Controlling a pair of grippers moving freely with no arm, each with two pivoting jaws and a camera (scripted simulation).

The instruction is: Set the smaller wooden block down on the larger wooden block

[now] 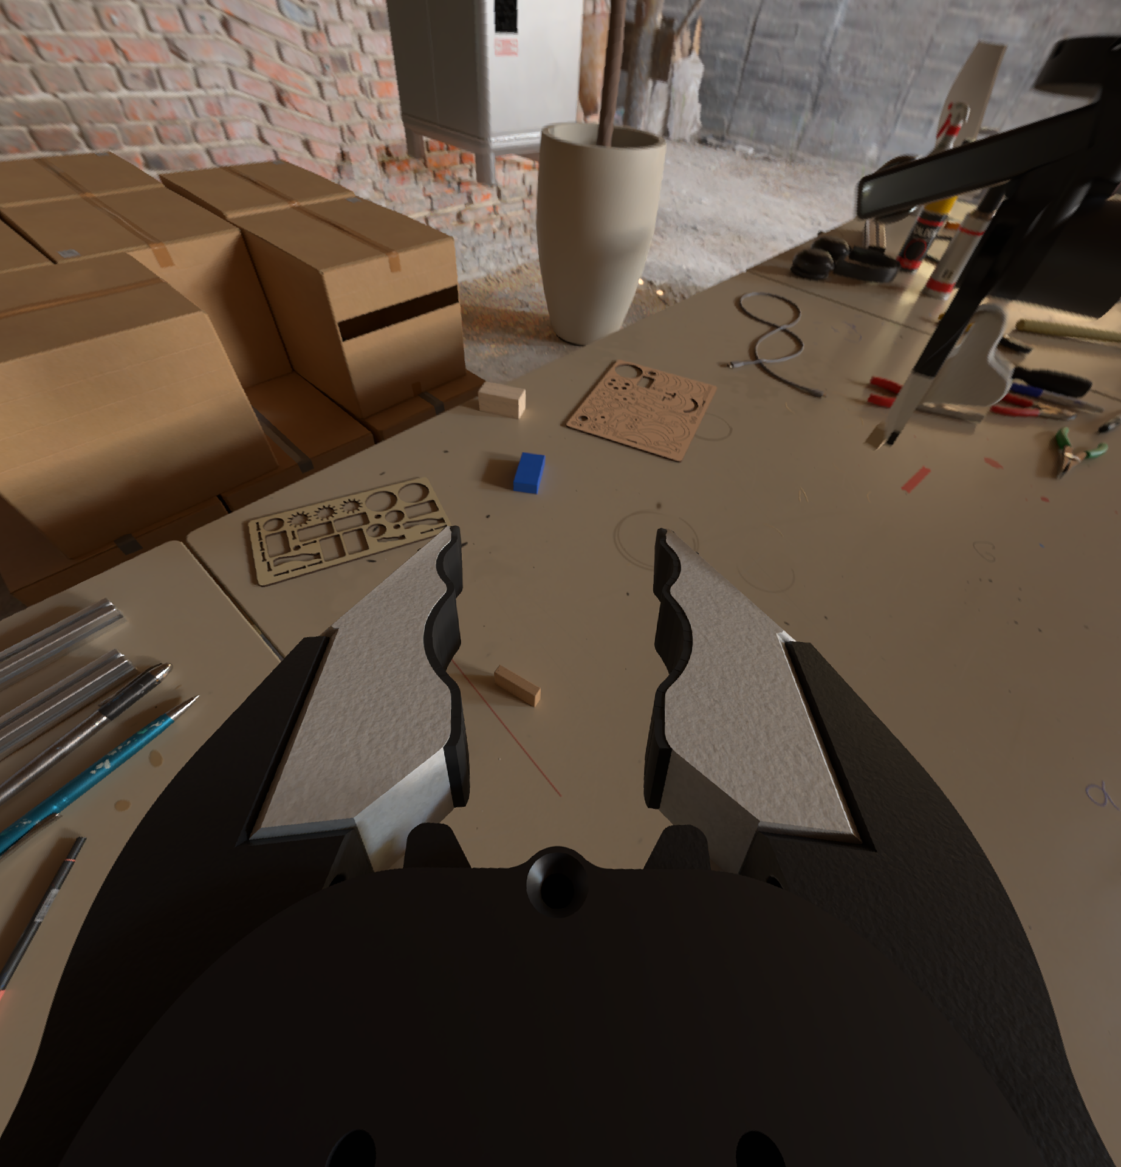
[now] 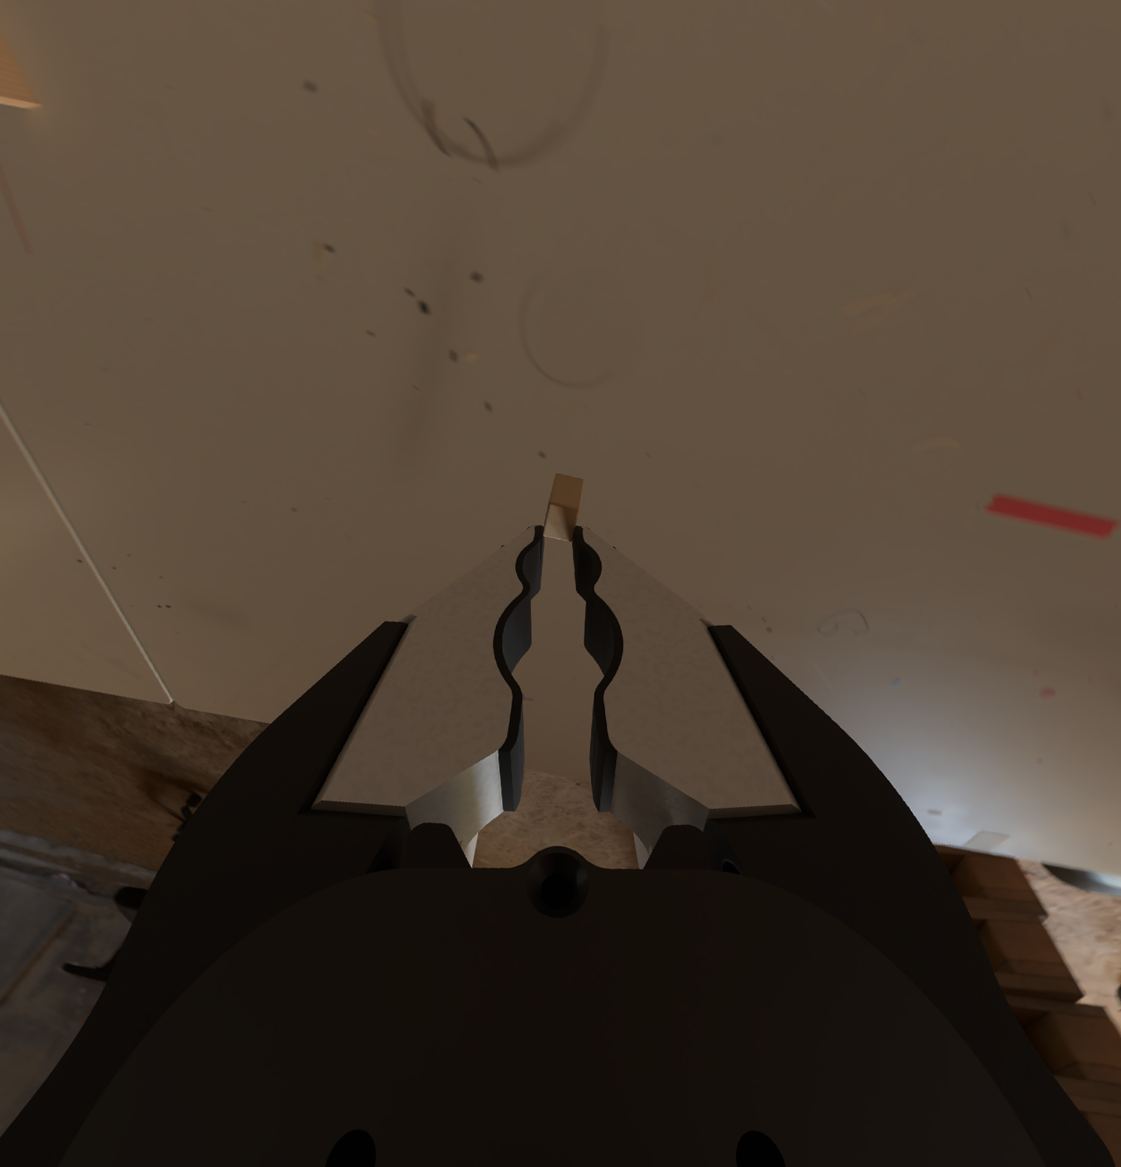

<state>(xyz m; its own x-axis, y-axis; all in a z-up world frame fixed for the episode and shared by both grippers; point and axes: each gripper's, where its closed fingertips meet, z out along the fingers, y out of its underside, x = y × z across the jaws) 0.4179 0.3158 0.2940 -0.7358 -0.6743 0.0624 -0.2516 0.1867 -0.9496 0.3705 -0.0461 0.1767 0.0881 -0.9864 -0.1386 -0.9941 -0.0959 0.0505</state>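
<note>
The larger wooden block (image 1: 502, 400) lies near the table's far edge. A slim wooden block (image 1: 517, 685) lies on the table between the fingers of my open, empty left gripper (image 1: 559, 543); its corner shows in the right wrist view (image 2: 2, 69). My right gripper (image 2: 559, 532) is shut on a tiny wooden block (image 2: 564, 505) that sticks out past its fingertips. It points down at the table. In the left wrist view the right gripper (image 1: 884, 437) is far right of the larger block, low over the table.
A blue block (image 1: 528, 472) lies just in front of the larger block. Two flat stencil sheets (image 1: 349, 527) (image 1: 641, 409), a cable (image 1: 773, 341), hand tools (image 1: 1044, 404), pens (image 1: 84, 751) and red tape (image 2: 1050, 516) lie around. Cardboard boxes (image 1: 135, 353) and a vase (image 1: 599, 233) stand beyond the edge.
</note>
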